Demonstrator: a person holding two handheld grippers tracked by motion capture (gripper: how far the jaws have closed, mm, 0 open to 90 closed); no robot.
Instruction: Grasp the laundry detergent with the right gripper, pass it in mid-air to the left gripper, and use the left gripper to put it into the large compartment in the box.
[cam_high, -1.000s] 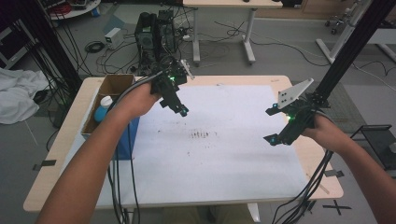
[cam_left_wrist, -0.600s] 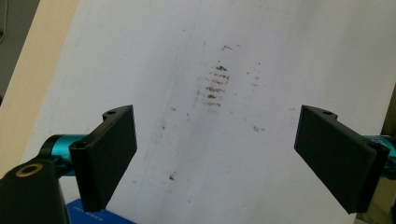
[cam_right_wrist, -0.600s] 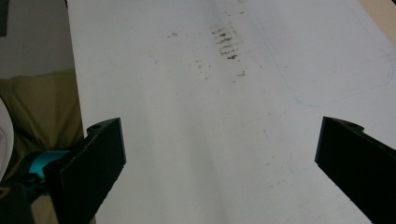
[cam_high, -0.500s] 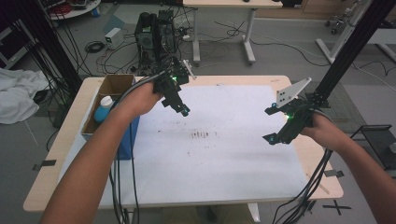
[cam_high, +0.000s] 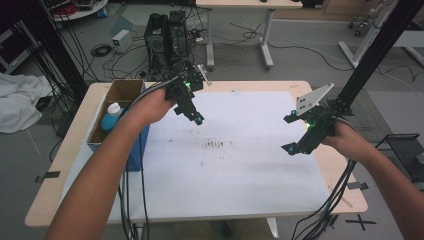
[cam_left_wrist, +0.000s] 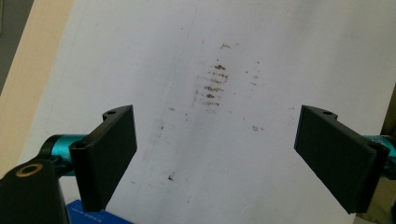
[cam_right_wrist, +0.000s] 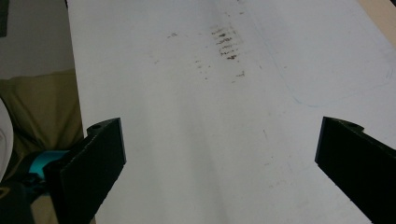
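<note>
Both grippers hover empty over the white sheet (cam_high: 240, 165) that covers most of the table (cam_high: 65, 165). Left gripper (cam_high: 196, 118) sits near the far-left part of the sheet, jaws wide, nothing between them; right gripper (cam_high: 290, 148) is near the right edge, jaws also wide and empty. Nearest things to the left one: an open cardboard box (cam_high: 120, 92) at the table's left edge with a blue-capped bottle (cam_high: 111, 117) inside, blue box (cam_high: 136, 150) just beside it. Brown smudge marks (cam_high: 217, 144) sit mid-sheet between the grippers. Risks, as I read it: the left cable (cam_high: 125, 200) trails right past the boxes, so a reach for the bottle could snag it or drag the cardboard box; bottle stands upright in a tight box, so a jaw could clip the wall and tip it. Right cables (cam_high: 330, 205) hang off the near-right corner and could catch there.
</note>
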